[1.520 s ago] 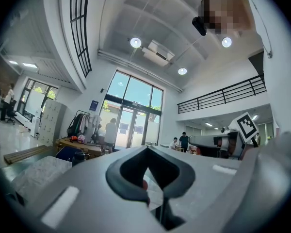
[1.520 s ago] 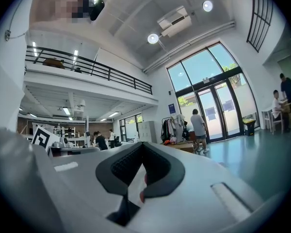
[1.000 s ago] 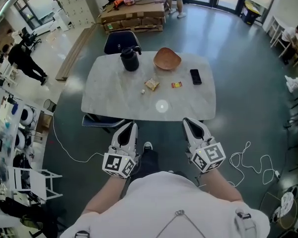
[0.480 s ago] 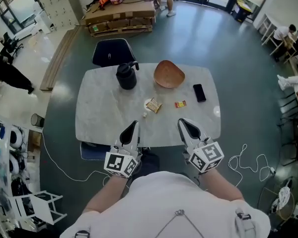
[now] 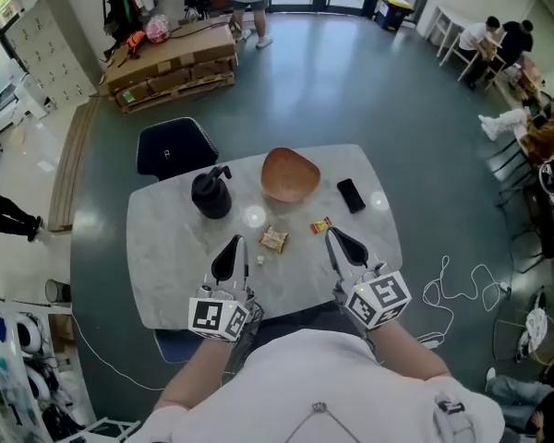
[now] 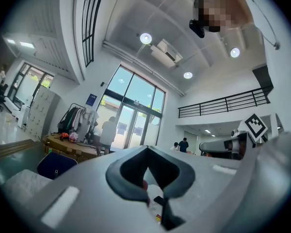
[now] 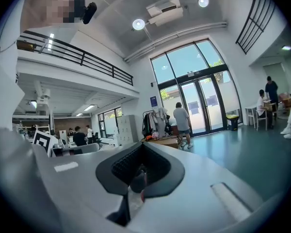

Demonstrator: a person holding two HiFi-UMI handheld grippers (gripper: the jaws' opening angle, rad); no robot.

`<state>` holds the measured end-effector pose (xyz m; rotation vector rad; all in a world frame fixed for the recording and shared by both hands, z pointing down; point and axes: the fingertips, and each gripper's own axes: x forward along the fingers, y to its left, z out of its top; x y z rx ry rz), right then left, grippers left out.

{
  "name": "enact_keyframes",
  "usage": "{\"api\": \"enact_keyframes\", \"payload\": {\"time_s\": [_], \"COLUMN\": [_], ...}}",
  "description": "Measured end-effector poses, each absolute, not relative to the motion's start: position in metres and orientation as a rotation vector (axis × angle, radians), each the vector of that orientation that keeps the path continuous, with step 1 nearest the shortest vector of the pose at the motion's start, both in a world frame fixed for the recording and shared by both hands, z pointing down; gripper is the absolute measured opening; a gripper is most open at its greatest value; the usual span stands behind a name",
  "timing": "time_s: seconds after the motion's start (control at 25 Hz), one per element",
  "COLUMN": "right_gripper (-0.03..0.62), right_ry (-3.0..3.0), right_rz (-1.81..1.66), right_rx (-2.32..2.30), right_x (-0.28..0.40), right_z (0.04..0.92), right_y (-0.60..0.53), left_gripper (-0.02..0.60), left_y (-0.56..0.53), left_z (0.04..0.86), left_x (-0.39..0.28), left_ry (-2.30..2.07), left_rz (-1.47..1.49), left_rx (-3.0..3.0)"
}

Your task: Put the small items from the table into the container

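approach step: left gripper (image 5: pixel 236 243) and right gripper (image 5: pixel 332 236), both clenched and empty, hover over the near half of the table (image 5: pixel 166 266), where the snack packet (image 5: pixel 274 239), red-and-yellow sweet (image 5: pixel 321 225) and small white item (image 5: pixel 259 260) lie loose before the wooden bowl (image 5: pixel 291 175); next, one gripper must open above an item

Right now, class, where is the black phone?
In the head view the black phone lies on the table's right side, just right of the wooden bowl and beyond the small red packet.
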<state>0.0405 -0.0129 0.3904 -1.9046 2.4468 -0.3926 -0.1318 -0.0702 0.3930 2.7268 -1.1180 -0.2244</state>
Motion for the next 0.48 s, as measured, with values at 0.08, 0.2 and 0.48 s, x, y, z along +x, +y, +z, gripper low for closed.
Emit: {"api": "enact_keyframes", "payload": {"time_s": [0.08, 0.2, 0.48], "right_gripper": [0.028, 0.028, 0.028], "right_ry": [2.464, 2.491, 2.519], "right_rz": [-0.374, -0.362, -0.373], "right_rx": [-1.889, -1.843, -1.734], "right_x": [0.038, 0.032, 0.039], "right_z": [0.388, 0.387, 0.377], "right_y": [-0.024, -0.039, -0.065], "left_gripper": [0.005, 0.005, 0.005], "left_y": [-0.076, -0.08, -0.088], "left_z": [0.392, 0.394, 0.39], "left_x": [-0.13, -0.131, -0.124], "left_ry": [-1.124, -1.163, -1.254], "left_rz": [-0.226, -0.227, -0.218], "left_rx": [2.713, 2.714, 2.693]}}
